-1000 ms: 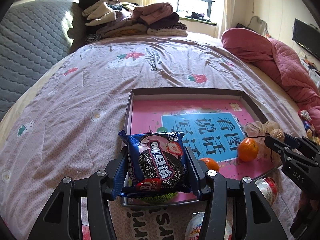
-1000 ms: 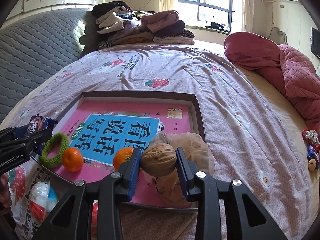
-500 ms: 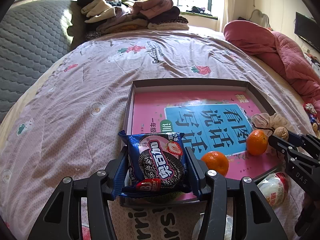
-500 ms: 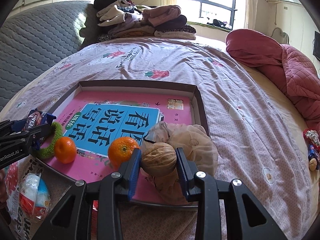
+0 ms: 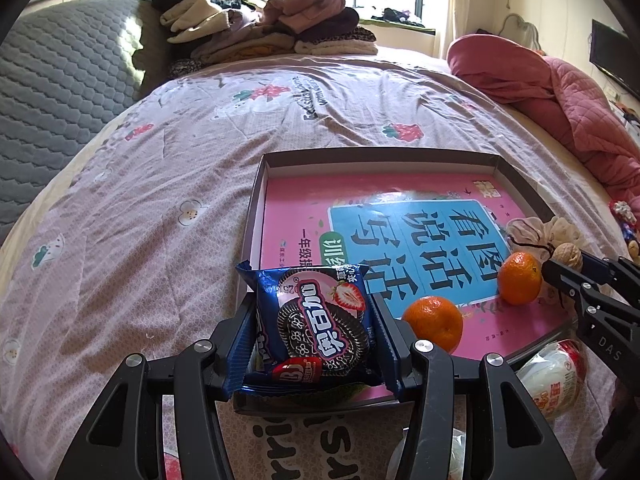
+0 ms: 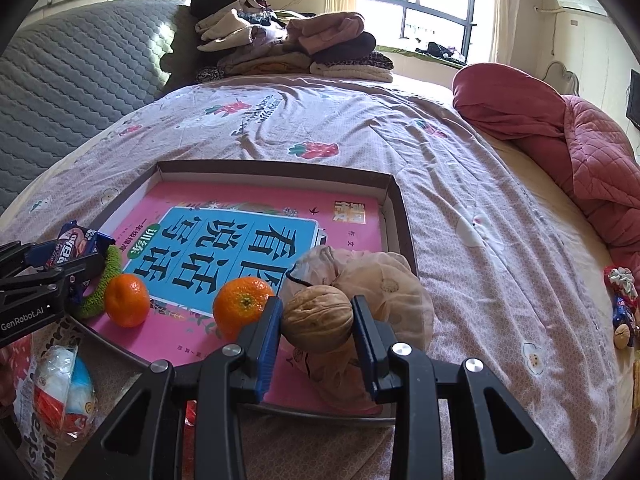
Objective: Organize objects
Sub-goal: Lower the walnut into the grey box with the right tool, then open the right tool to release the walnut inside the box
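Note:
A shallow dark tray lies on the bed with a pink and blue book inside. My left gripper is shut on a blue cookie packet over the tray's near left corner. My right gripper is shut on a walnut over the near right corner. Two tangerines rest on the book. A beige mesh pouch lies behind the walnut. A green ring sits partly hidden under the left gripper.
A pink quilt is heaped at the right. Folded clothes are piled at the head of the bed. Wrapped snacks lie in front of the tray. Small trinkets sit at the bed's right edge.
Both views have shifted slightly, so the tray and tangerines sit a little higher and more to the left. Both grips are unchanged.

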Action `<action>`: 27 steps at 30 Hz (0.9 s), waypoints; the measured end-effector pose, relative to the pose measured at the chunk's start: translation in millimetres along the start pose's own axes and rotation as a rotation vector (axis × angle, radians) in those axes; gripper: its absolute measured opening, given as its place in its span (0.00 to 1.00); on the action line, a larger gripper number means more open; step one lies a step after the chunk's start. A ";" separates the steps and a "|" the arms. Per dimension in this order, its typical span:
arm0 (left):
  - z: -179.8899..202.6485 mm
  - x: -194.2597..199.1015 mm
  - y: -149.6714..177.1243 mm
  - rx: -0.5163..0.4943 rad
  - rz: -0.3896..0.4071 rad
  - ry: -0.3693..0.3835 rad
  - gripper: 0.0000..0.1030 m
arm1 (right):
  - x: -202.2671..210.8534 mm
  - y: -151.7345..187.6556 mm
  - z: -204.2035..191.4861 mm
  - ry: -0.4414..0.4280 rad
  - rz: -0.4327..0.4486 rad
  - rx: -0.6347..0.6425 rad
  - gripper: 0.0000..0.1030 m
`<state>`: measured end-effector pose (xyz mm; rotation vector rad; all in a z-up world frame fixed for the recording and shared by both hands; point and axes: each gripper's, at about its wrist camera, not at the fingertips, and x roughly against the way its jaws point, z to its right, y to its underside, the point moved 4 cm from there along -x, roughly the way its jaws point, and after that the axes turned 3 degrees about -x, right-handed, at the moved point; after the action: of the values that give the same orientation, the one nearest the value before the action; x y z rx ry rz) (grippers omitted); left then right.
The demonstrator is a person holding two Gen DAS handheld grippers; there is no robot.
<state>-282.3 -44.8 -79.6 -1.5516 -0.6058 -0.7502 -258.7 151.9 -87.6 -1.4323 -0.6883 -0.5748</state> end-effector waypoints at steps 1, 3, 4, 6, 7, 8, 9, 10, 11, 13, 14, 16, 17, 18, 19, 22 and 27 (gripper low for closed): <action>0.0 -0.1 0.0 -0.002 0.000 -0.001 0.54 | -0.9 0.5 0.1 0.000 -0.001 -0.002 0.34; -0.6 -0.7 0.4 0.000 -0.002 -0.002 0.54 | -1.0 0.6 0.4 -0.001 -0.002 -0.002 0.34; -0.6 -1.0 0.6 -0.001 -0.003 -0.002 0.54 | -1.2 0.9 -0.3 -0.002 -0.001 0.001 0.34; -0.5 -2.0 1.1 -0.002 -0.006 -0.004 0.54 | -1.8 1.0 -0.7 0.003 -0.001 0.006 0.34; -0.4 -2.5 1.4 -0.003 -0.007 -0.005 0.54 | -2.0 1.3 -0.7 0.001 -0.002 0.005 0.34; -0.4 -3.3 2.0 -0.003 -0.010 -0.004 0.54 | -2.2 1.4 -0.6 0.001 -0.002 0.004 0.34; -0.8 -3.6 1.7 -0.001 -0.010 -0.004 0.54 | -2.8 1.4 -0.4 0.001 -0.003 0.003 0.34; -1.2 -4.1 1.7 0.001 -0.011 -0.003 0.54 | -3.5 1.3 -0.1 0.001 -0.004 0.001 0.34; -1.8 -4.3 1.7 0.004 -0.011 -0.002 0.54 | -4.0 1.1 0.6 0.000 -0.004 -0.004 0.34; -2.7 -5.4 1.4 0.008 -0.013 -0.001 0.54 | -5.0 0.2 1.3 -0.002 -0.006 -0.013 0.34; -3.3 -6.2 1.5 0.009 -0.015 0.000 0.54 | -5.5 -1.0 1.4 -0.002 -0.004 -0.015 0.34; -5.2 -7.4 2.8 0.015 -0.020 0.000 0.54 | -6.9 -3.3 1.8 -0.003 -0.004 -0.020 0.34; -5.3 -7.8 2.7 0.015 -0.022 0.002 0.54 | -7.2 -3.9 1.6 -0.003 -0.004 -0.019 0.34; -5.4 -8.0 2.6 0.016 -0.024 0.003 0.54 | -7.2 -3.8 1.8 -0.001 -0.003 -0.019 0.34; -5.3 -7.9 2.5 0.016 -0.024 0.003 0.54 | -7.2 -3.2 1.7 -0.001 -0.003 -0.019 0.34; -5.2 -8.7 2.4 0.017 -0.029 0.003 0.55 | -7.4 -4.0 2.0 -0.007 -0.005 -0.028 0.34; -6.0 -8.1 1.8 0.023 -0.037 0.011 0.55 | -7.8 -4.3 2.5 -0.006 -0.008 -0.030 0.34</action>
<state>-286.9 -50.6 -86.6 -1.5175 -0.6343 -0.7761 -267.4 153.8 -90.3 -1.4604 -0.6931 -0.5891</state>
